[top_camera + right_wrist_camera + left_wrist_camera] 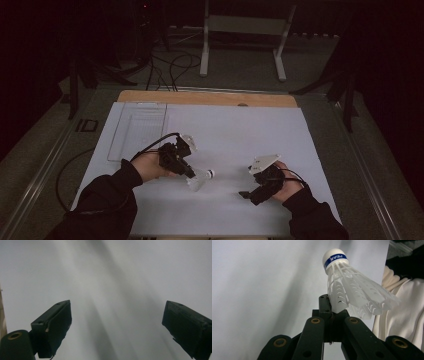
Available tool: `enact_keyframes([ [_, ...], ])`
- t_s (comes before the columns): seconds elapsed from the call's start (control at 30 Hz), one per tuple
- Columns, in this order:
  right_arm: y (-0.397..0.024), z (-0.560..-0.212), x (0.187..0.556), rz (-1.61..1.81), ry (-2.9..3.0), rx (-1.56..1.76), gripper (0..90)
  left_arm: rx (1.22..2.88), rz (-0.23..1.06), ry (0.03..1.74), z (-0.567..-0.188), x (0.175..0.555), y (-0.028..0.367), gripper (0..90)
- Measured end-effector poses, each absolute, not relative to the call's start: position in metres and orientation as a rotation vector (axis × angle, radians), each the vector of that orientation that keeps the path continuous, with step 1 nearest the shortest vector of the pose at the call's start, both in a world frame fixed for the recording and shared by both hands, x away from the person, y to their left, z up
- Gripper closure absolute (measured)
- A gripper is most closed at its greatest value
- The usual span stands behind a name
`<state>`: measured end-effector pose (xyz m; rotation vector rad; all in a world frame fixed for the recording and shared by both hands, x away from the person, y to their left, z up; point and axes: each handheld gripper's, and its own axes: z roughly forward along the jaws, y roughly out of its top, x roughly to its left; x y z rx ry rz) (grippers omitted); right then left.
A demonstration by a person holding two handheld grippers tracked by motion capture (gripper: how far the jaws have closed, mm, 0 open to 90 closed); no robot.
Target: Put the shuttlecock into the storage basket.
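Note:
A white plastic shuttlecock [202, 179] with a blue band around its white cork [335, 258] hangs just above the white sheet [240, 130], cork pointing right in the high view. My left gripper [191, 174] is shut on the rim of its skirt; in the left gripper view the jaws [332, 311] pinch the skirt's edge and the shuttlecock [348, 288] stands up past them. My right gripper [248, 194] is at the front right of the sheet, pointing left, a short way from the shuttlecock. Its jaws [117, 325] stand wide open with bare sheet between them.
A clear flat tray [137, 131] lies on the sheet at the back left. The wooden table edge [210, 97] runs along the back. Beyond it on the floor stand a white frame [245, 25] and cables [170, 65]. Cream cloth [404, 315] shows at the right of the left gripper view.

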<state>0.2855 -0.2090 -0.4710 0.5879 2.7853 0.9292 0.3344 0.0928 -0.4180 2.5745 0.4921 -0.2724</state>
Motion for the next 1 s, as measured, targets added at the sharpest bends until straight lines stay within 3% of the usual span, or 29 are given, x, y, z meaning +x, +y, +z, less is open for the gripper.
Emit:
enact_keyframes([
  [0.6, -0.238, -0.493, 0.271, 1.006, 2.683, 0.654, 8.9, 2.529, -0.166, 0.576, -0.394, 0.343, 0.125, 90.0],
  [1.0, -0.252, -0.504, 0.260, 1.072, 2.634, 0.694, 8.9, 2.501, -0.163, 0.614, -0.394, 0.347, 0.138, 90.0],
])
